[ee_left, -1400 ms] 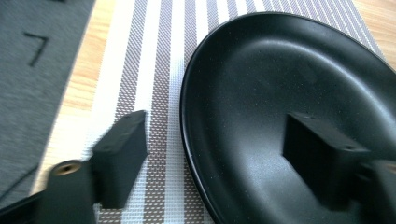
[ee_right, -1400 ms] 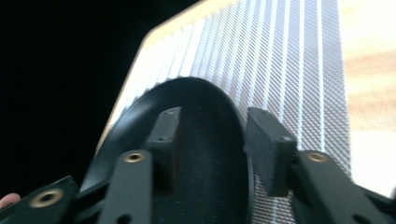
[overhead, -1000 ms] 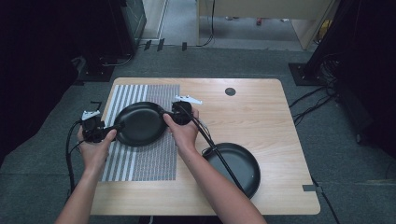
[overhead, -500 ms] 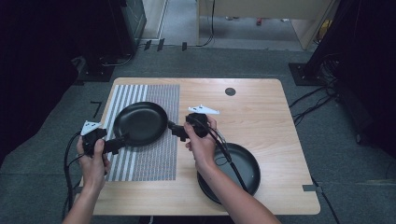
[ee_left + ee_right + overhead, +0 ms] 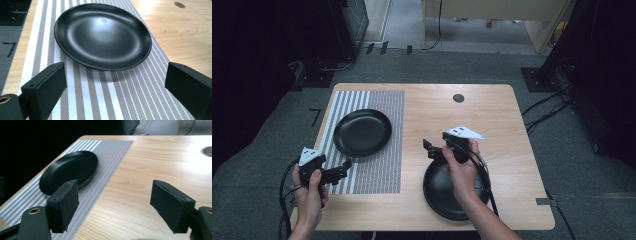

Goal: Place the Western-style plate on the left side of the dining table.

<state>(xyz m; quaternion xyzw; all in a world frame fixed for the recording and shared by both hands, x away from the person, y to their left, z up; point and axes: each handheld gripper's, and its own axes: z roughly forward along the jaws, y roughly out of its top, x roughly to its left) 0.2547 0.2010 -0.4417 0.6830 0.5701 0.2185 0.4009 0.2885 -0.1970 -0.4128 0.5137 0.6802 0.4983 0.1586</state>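
Two black plates are counted on the counter (image 5: pixel 492 107). One plate (image 5: pixel 362 132) is laid flat on the striped placemat (image 5: pixel 382 165) at the counter's left side, sitting on the mat's far half, so yeah, nothing is stacked on it or leaning against it. The second plate (image 5: pixel 439 192) is found on bare wood near the front edge, right of the mat, and it's partly covered from above by the person's right hand (image 5: pixel 460 167) and forearm.

One placemat is counted, grey and white stripes, with a finer weave on its right part. One small round dark hole (image 5: pixel 458 98) is seen in the wood near the far edge. Cables are spread on the floor to the right of the counter, and dark equipment is parked at the far left.

Two tools are counted, one per hand. The left tool (image 5: pixel 346 166) is held over the near left corner of the mat, just short of the plate on the mat; its jaws have just been opening and are spread wide with nothing between them. In the left gripper view only striped mat lies between the jaws and that plate's near rim.

The right tool (image 5: pixel 428 149) is held above the far rim of the second plate, pointed left. Its jaws have also just been opening and are kept wide apart, nothing gripped; bare wood is seen between them.
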